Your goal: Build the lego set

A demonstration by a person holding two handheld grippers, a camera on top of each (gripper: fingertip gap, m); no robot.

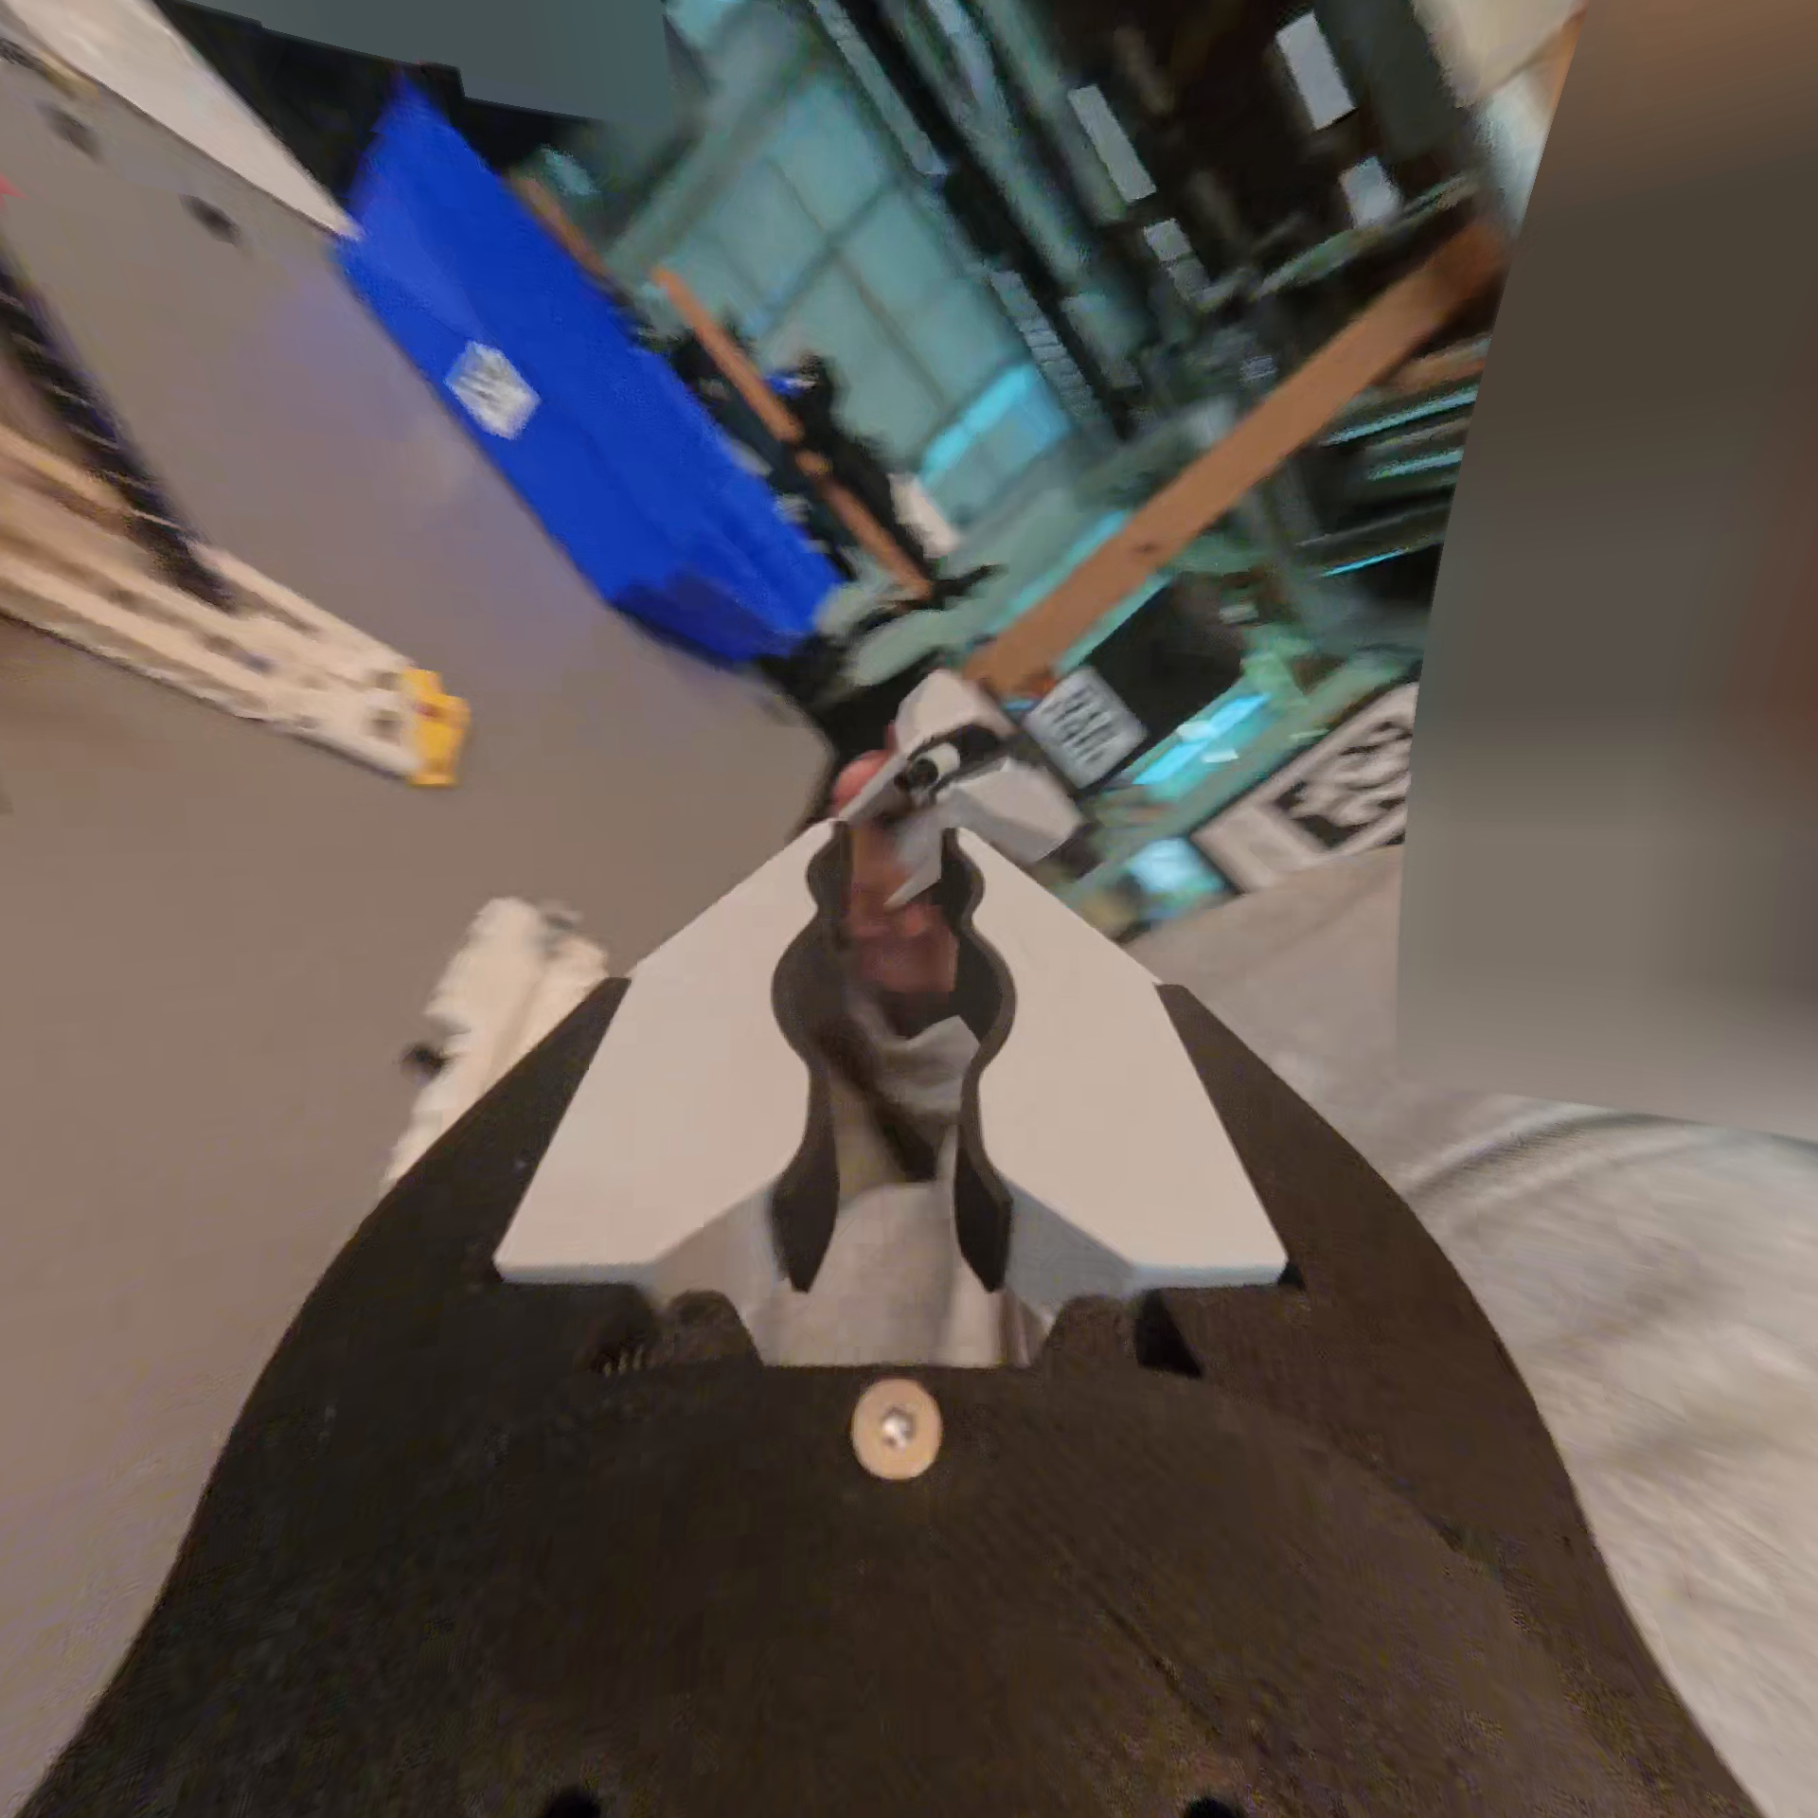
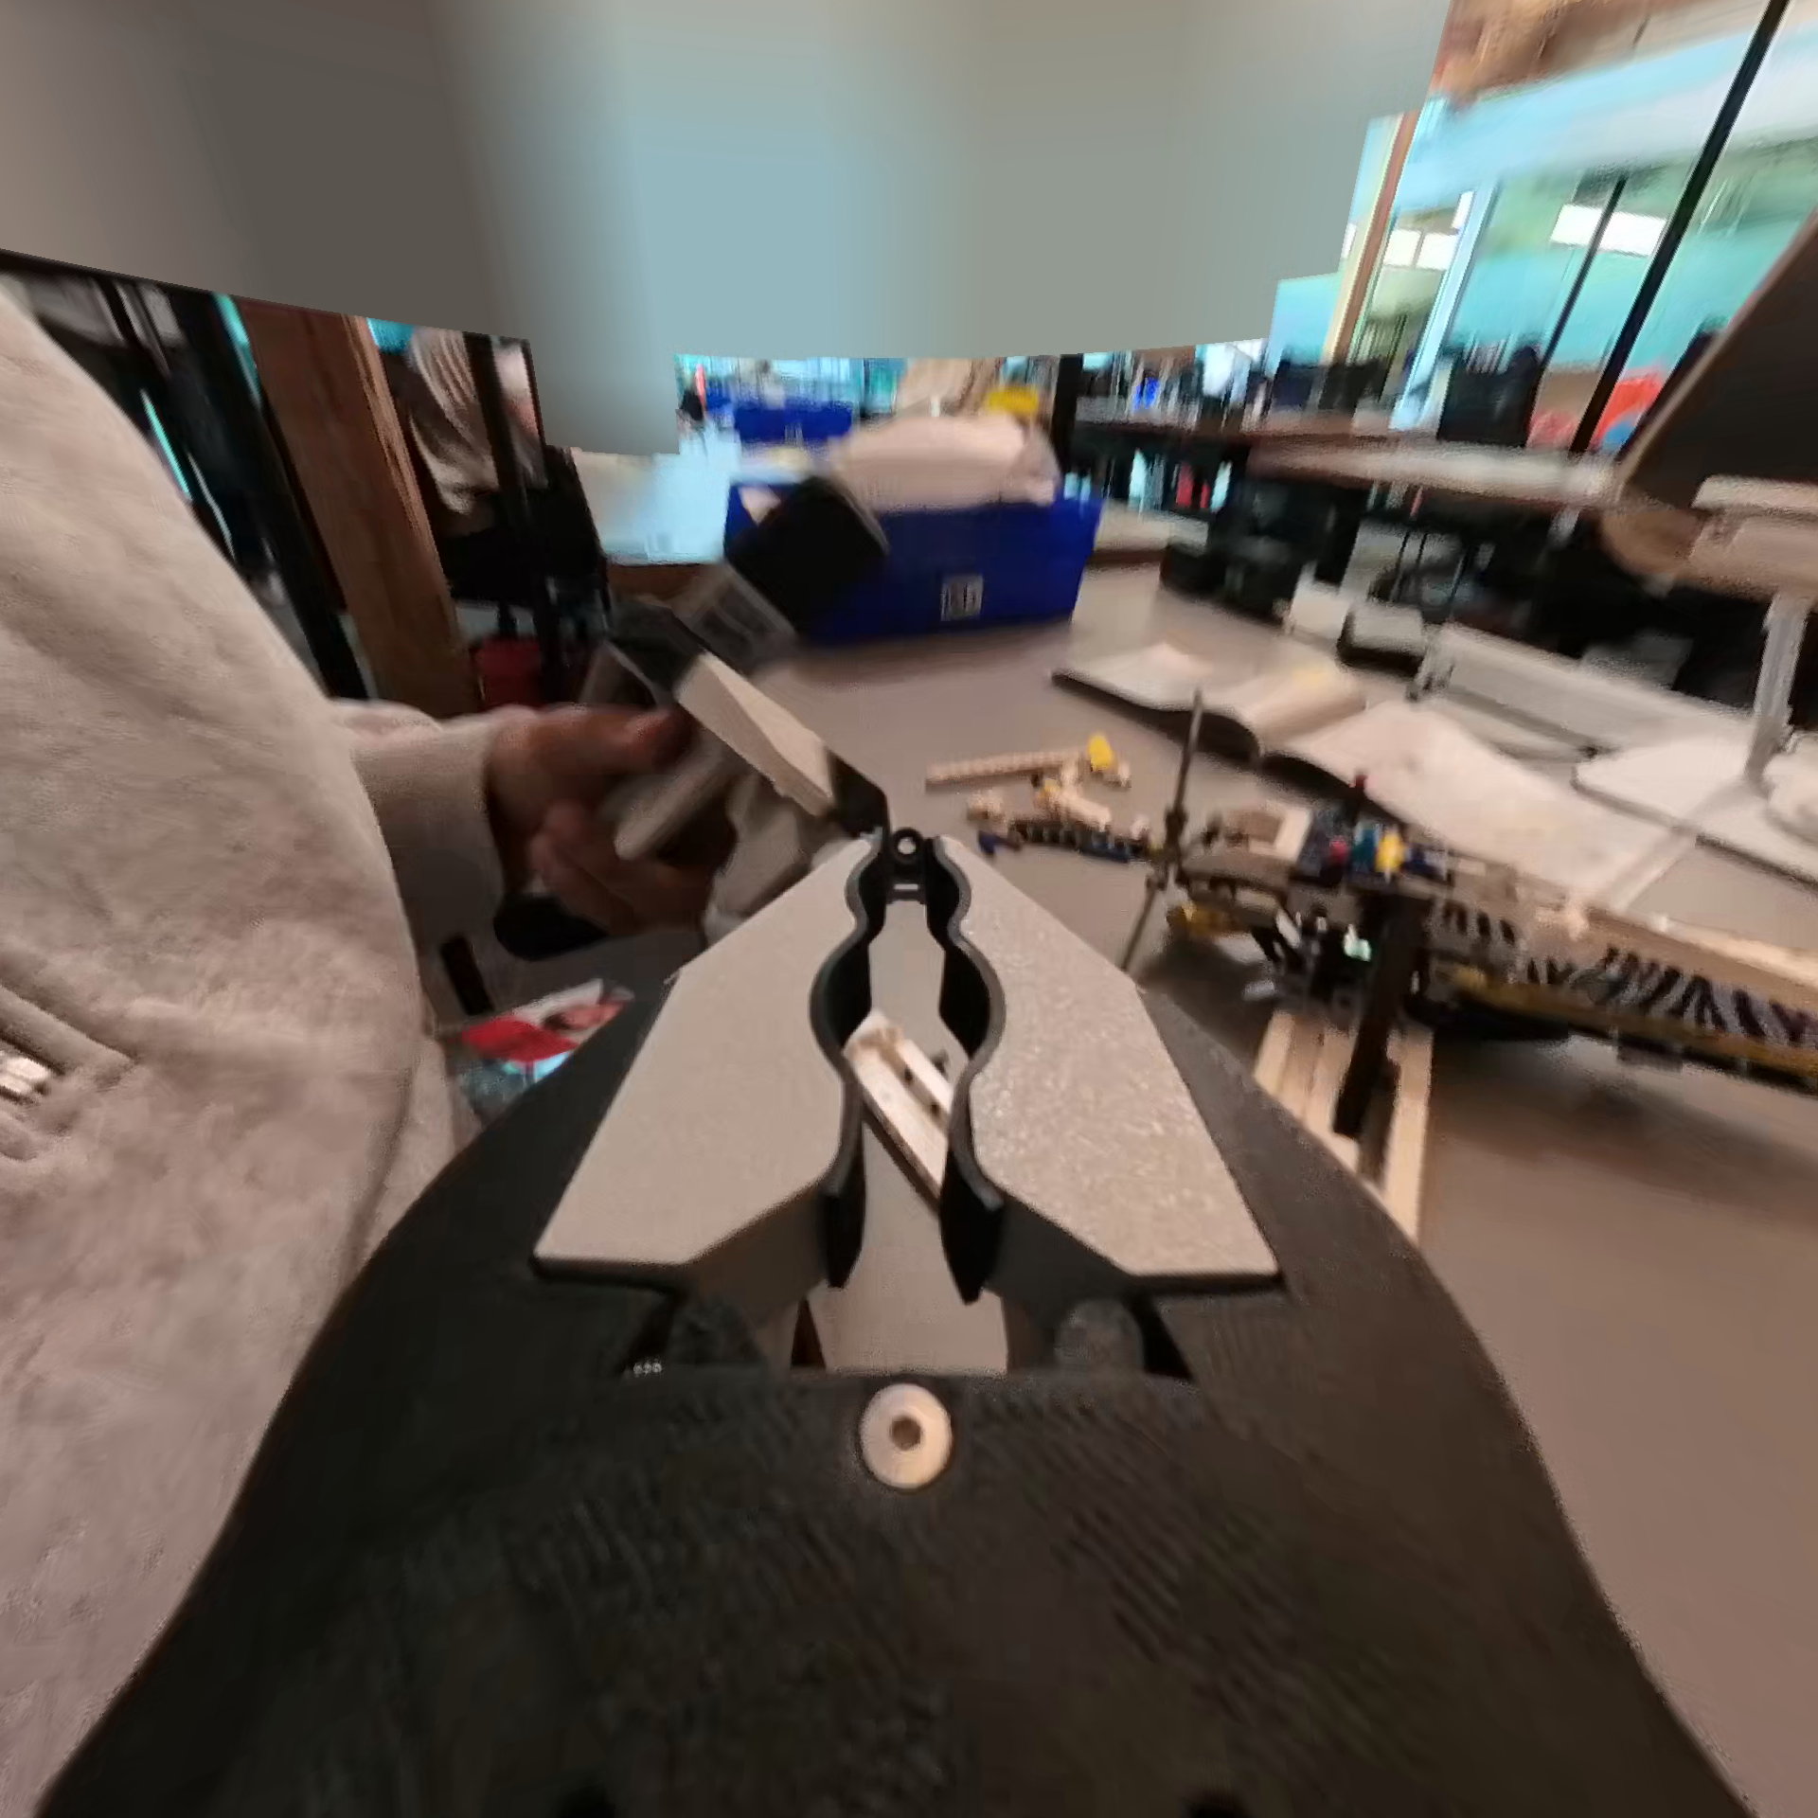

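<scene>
My right gripper (image 2: 903,854) is shut on a small black lego piece (image 2: 903,844) with a ring at its end, held up above the table. My left gripper (image 1: 895,841) faces it tip to tip with its jaws a narrow gap apart, and nothing shows between the pads. In the left wrist view the right gripper's grey fingers (image 1: 994,787) hold the piece (image 1: 930,769) just beyond my left tips. In the right wrist view the left gripper (image 2: 861,792) comes in from the left, and its black tip meets the piece. A hand (image 2: 590,787) holds that gripper.
A part-built lego model (image 2: 1476,944) with a striped side stands at the right on a wooden stand (image 2: 1318,1082). Loose bricks (image 2: 1062,787), an open booklet (image 2: 1230,698) and a blue bin (image 2: 915,580) lie behind. A long white-and-yellow assembly (image 1: 295,669) lies on the grey table (image 1: 295,885). Left and right tips are no more than a few centimetres apart. From either gripper's tips it is about 15 cm to the long white-and-yellow assembly (image 1: 295,669).
</scene>
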